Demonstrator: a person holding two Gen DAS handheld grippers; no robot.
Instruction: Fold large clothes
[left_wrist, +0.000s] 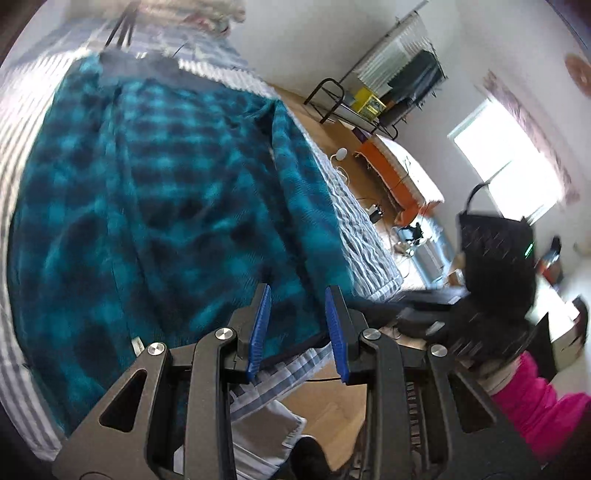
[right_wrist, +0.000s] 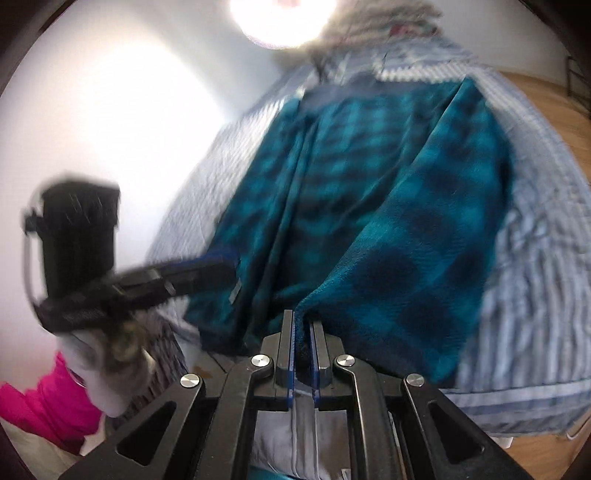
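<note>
A large teal and black checked fleece garment (left_wrist: 155, 192) lies spread on a bed with a blue and white striped cover (left_wrist: 29, 122). My left gripper (left_wrist: 298, 295) is open and empty, just above the garment's near edge. In the right wrist view the same garment (right_wrist: 388, 206) fills the middle. My right gripper (right_wrist: 303, 321) is shut on the garment's near hem, and the cloth bunches between the blue pads (right_wrist: 291, 350). The left gripper (right_wrist: 207, 273) shows blurred at the left of the right wrist view, over the garment's left edge.
The bed cover (right_wrist: 532, 280) reaches to the bed's edges. Wooden floor (left_wrist: 332, 406) lies beside the bed. A black metal rack (left_wrist: 354, 107), an orange-sided bed (left_wrist: 399, 173) and cables stand by the far wall. A bright window (left_wrist: 495, 162) is to the right. A pink sleeve (left_wrist: 543, 402) is near.
</note>
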